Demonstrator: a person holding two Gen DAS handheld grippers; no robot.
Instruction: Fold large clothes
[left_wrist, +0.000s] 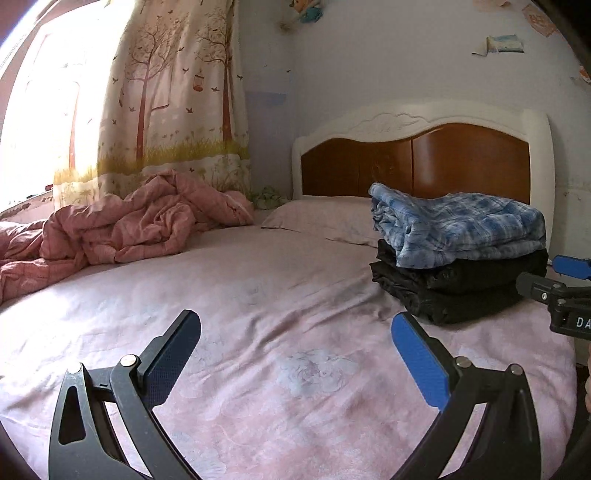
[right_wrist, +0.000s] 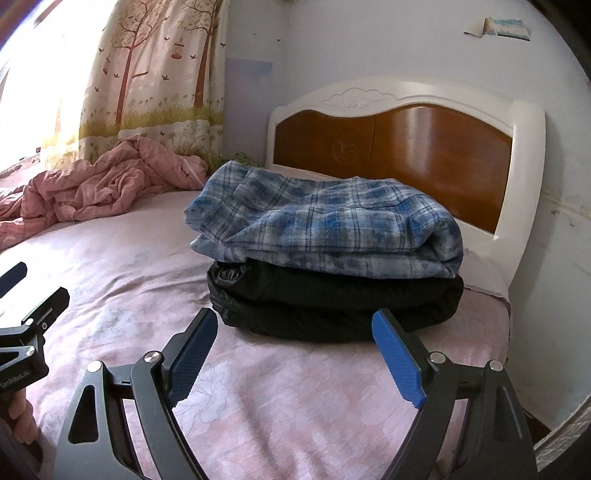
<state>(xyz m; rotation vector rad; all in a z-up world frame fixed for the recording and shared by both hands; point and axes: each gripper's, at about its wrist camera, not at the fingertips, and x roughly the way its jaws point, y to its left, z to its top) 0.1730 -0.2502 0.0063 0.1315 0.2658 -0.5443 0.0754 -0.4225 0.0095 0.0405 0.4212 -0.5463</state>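
A folded blue-and-white plaid flannel garment (right_wrist: 325, 225) is seen lying on top of a folded black garment (right_wrist: 332, 302), the two forming one stack on the pink floral bedsheet (left_wrist: 258, 332), near the headboard end of the bed. The plaid piece is laid slightly askew, so that its edges overhang the black one on both sides. Behind the stack, a headboard of brown wood framed in white (right_wrist: 406, 147) is set against a pale wall.

The right gripper (right_wrist: 295, 328) is held just in front of the stack, low over the sheet, with its blue-padded jaws spread wide; nothing is held between them, and the black garment is seen in the gap beyond the tips. The left gripper (left_wrist: 295, 332) is held further to the left over bare sheet, its jaws likewise spread wide with nothing clasped. In the left wrist view the stack is found to the right, with part of the right gripper showing at the picture's right edge just beside it.

A crumpled pink quilt (left_wrist: 129, 225) is heaped at the far left side of the bed, below a cream curtain printed with trees and birds (left_wrist: 166, 92). A pink pillow (left_wrist: 321, 218) is laid flat before the headboard, its near corner hidden by the stack.
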